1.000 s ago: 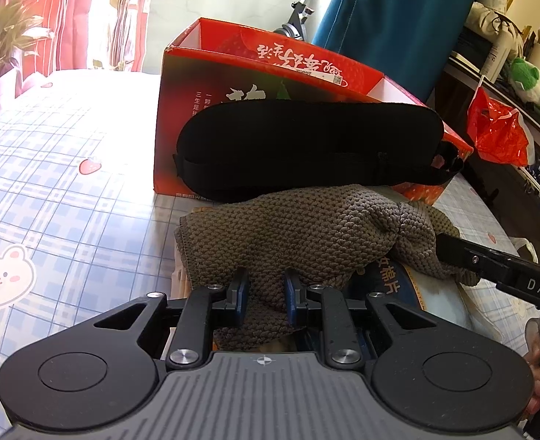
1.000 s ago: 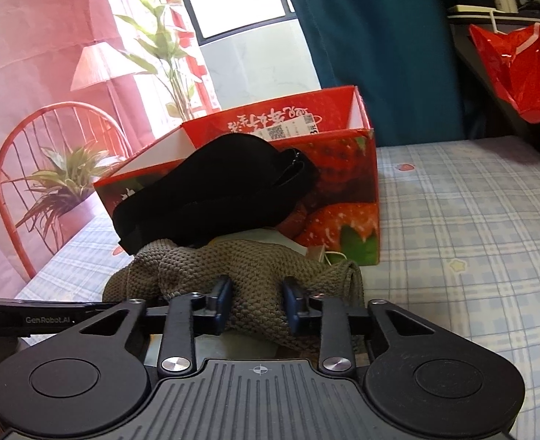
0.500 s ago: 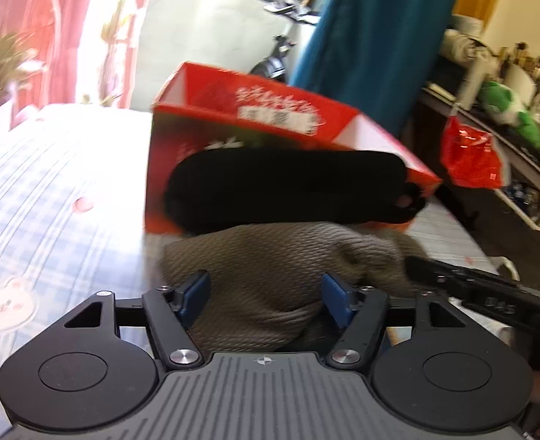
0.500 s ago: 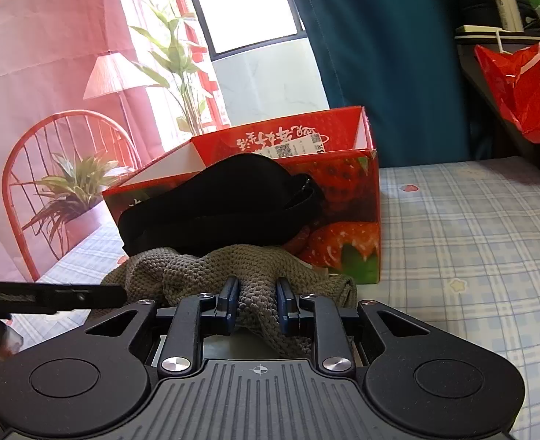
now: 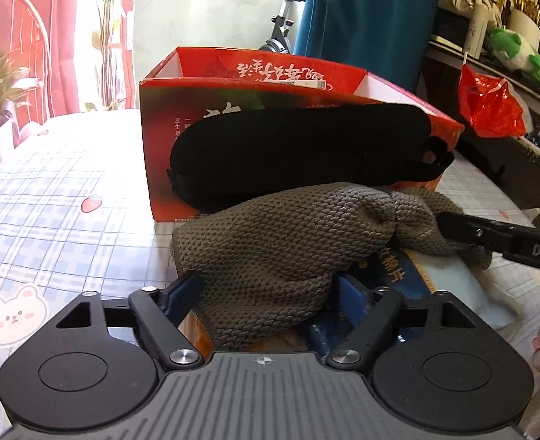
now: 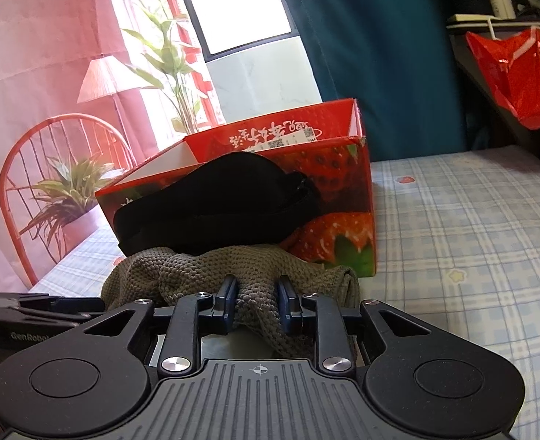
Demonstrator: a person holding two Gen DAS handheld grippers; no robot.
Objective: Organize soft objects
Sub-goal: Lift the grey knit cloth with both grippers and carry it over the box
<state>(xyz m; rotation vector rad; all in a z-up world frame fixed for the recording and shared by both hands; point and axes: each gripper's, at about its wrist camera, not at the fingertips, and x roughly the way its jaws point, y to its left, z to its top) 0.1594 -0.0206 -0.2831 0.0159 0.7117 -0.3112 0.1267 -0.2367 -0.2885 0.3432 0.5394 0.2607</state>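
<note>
box [image 5: 295,84] interior hidden from view

A red plastic bag [image 5: 490,108] hangs beside a cluttered shelf [image 5: 504,62]; potted plant [image 6: 64,190] left.

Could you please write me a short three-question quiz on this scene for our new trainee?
1. True or false: the right claw is shut on the grey-brown knitted cloth.
2. Which item leans against the red strawberry box? A) a green plush toy B) a black eye mask C) a red plastic bag
3. Fill in: the left claw has its pads ____ the knitted cloth, which lies between them.

Key
1. True: its pads pinch a bunch of the cloth.
2. B.
3. Off: the jaws are opening and stand wide on either side of the cloth.
</note>
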